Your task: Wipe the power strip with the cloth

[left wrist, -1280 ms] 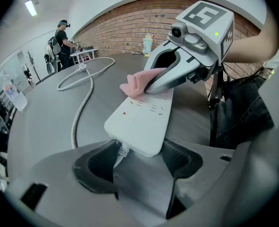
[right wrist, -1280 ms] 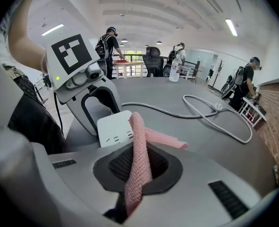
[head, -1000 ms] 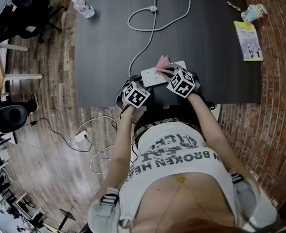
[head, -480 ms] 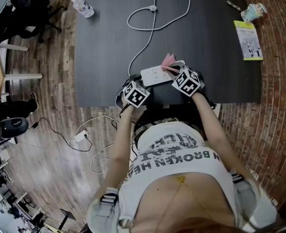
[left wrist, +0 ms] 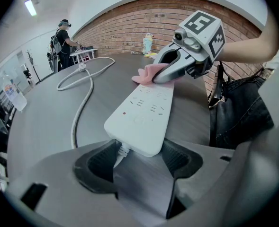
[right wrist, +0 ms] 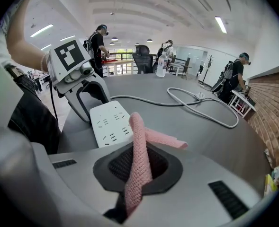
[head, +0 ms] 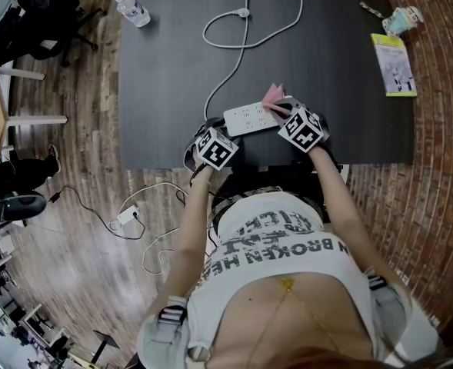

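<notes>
The right gripper [head: 282,112], clenched on the pink cloth [head: 272,94], had slid rightward along the power strip [head: 245,119], which lay at the table's [head: 157,75] near edge with the left gripper [left wrist: 139,162] clamping its left end, so that pass looked nearly finished.

Quick look at my feed: the left gripper [left wrist: 137,158] and right gripper [right wrist: 138,167] are both pale grey plastic shells with dark ribbed pads in the jaws. Each one has a white cube [head: 216,148] with black square markers on top. The wearer's got a short-sleeved white T-shirt [head: 280,246] with dark block lettering, plus dark jeans [left wrist: 238,118].
</notes>
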Demonstrator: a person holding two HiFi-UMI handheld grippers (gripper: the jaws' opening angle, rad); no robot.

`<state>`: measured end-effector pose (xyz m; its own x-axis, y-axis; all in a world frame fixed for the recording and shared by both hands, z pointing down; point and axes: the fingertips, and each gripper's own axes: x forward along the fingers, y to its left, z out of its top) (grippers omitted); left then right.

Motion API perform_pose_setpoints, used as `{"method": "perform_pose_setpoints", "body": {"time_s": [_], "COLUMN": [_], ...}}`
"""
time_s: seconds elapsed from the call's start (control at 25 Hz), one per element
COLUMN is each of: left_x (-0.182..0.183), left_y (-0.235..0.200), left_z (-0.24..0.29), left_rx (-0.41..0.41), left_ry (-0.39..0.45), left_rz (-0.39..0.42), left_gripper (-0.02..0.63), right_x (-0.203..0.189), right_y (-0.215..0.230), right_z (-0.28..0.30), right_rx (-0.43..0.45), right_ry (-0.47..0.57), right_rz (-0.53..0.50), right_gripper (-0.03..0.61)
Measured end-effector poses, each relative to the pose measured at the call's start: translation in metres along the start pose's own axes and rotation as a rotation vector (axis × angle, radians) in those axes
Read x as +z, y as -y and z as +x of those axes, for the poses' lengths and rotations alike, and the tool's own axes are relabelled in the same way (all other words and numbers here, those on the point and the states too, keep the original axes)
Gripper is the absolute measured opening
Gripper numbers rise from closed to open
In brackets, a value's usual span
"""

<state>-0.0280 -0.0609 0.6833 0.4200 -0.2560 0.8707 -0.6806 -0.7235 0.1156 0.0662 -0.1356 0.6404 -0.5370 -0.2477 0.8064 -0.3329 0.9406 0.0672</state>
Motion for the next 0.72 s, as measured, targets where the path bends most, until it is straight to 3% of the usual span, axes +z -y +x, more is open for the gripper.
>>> {"method": "perform_pose_setpoints", "body": {"time_s": [0.72], "left_x": [-0.001], "left_y": [-0.002], "left_z": [0.000], "left_rx": [-0.003], "left_ry": [0.003], "left_rz": [0.001], "left_gripper": [0.284], "right_x": [-0.035], "right_y": [0.031], "right_z": [-0.021], "right_rx": [-0.076], "right_ry": [-0.023], "right_rz": [0.121], "right_gripper": [0.017]}}
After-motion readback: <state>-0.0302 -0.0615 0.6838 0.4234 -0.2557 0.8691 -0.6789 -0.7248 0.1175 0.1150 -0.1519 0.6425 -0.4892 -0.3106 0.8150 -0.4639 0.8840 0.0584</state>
